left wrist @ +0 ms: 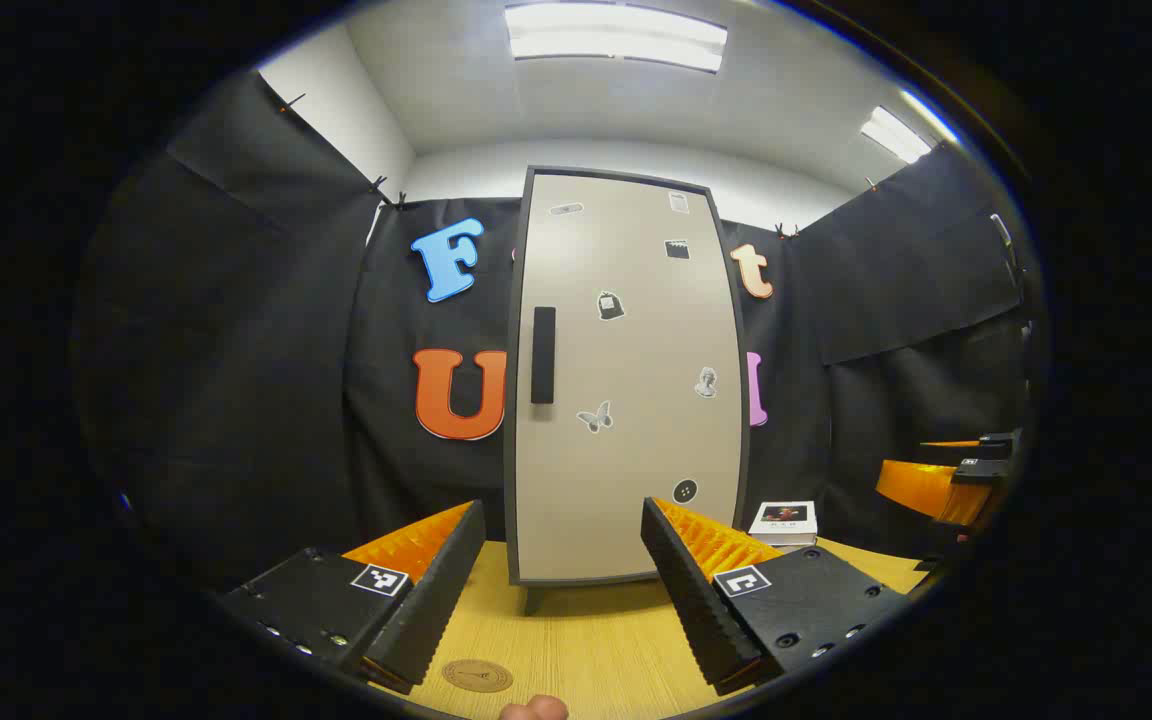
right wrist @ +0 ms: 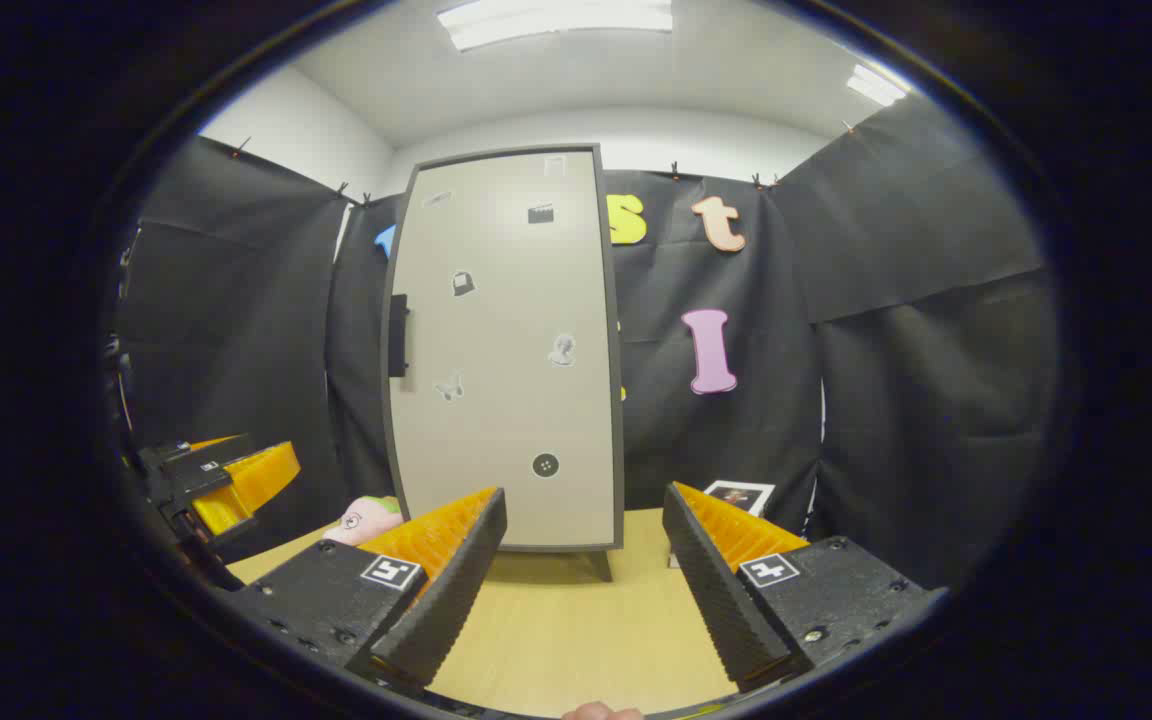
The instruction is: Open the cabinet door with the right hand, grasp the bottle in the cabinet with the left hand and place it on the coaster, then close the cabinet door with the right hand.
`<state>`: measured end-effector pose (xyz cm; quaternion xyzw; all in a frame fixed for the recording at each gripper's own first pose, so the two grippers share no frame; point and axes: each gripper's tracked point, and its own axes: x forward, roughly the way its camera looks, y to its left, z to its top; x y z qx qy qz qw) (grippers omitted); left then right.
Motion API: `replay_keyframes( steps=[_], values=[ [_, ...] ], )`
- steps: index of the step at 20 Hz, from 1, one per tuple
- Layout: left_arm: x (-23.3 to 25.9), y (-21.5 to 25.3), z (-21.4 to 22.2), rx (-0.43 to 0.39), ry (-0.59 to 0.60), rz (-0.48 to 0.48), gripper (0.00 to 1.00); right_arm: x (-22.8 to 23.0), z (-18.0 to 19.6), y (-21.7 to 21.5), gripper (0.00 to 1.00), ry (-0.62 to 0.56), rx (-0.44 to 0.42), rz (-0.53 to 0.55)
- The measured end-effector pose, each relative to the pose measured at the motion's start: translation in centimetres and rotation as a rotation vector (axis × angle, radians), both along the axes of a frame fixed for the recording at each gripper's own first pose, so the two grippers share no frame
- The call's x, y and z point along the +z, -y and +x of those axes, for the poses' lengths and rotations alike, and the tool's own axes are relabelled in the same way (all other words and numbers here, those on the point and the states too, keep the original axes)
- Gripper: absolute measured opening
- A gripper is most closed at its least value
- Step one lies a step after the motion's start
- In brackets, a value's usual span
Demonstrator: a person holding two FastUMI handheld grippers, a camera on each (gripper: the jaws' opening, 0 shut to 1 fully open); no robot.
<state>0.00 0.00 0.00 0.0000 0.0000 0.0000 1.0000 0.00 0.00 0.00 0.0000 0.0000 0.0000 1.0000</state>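
Facing the shut cabinet door [left wrist: 626, 380] at frame centre, both claws are waiting open.

Standing on the table [left wrist: 586, 640], the cabinet is hiding the bottle; its handle [left wrist: 543, 355] is sitting centre-left. The coaster [left wrist: 477, 675] is lying at bottom centre between the left claw [left wrist: 561, 580] fingers. The right claw [right wrist: 584, 575] is gaping empty, probably readying for the handle. No stickers are legible.

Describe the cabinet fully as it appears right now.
The cabinet is tall and narrow, with a smooth beige door in a dark grey frame. The door is shut. A black vertical handle sits at its left edge, and small stickers dot the front. It stands upright on short legs on the wooden table, untouched.
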Motion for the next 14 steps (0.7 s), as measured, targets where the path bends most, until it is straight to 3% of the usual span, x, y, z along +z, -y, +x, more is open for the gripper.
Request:
replay_keyframes(
  steps=[14],
  values=[
    [0.5,1.0,0.2,-0.011,0.009,0.015,0.95,0.3,-0.8,2.4,1.0,0.012,-0.048,0.015]
  ],
)
